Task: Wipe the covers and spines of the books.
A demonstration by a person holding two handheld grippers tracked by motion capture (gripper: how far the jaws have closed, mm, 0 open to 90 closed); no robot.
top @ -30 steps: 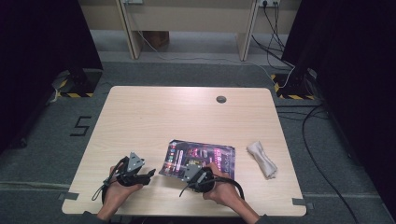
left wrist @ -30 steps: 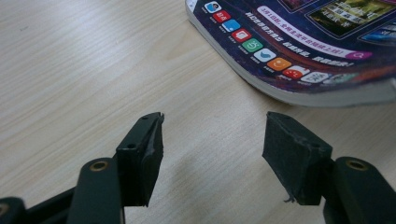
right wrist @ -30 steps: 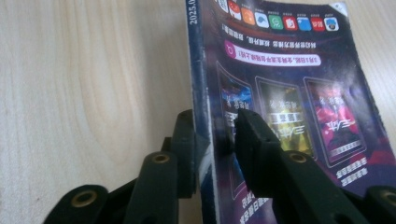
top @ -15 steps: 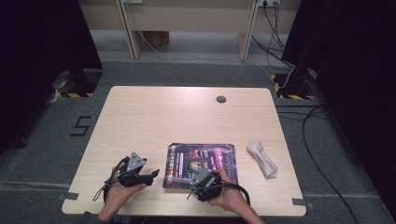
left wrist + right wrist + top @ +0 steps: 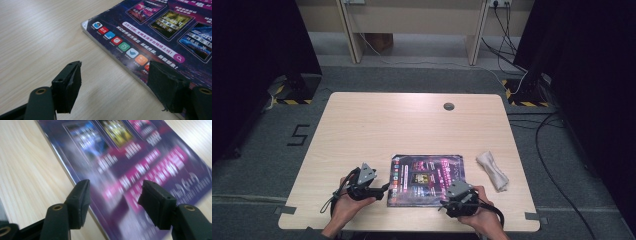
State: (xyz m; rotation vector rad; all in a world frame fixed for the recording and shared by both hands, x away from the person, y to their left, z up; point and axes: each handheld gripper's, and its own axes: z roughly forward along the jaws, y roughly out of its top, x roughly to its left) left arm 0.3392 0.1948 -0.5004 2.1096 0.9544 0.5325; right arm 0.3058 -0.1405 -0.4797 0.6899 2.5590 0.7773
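A magazine [image 5: 427,175] with a purple cover lies flat on the near middle of the wooden table [image 5: 387,130]. My left gripper [image 5: 383,189] sits at its left edge, open. Its jaws have just been opening and grip nothing. In the left gripper view [image 5: 115,68] one jaw hangs over the bare wood and the other over the magazine [image 5: 155,27]. My right gripper [image 5: 447,201] is at the magazine's near right part, also open, its jaws just having opened. The blurred cover [image 5: 125,152] runs beneath them in the right gripper view [image 5: 115,185].
A rolled white cloth [image 5: 493,170] lies just right of the magazine. A round cable hole [image 5: 448,106] is set in the far middle of the table. Cables trail on the floor at the right, beyond the table edge.
My right hand has slid to the right along the magazine's near edge and its jaws stand wider. The magazine now lies squarer to the table edge. My left hand has stayed put.
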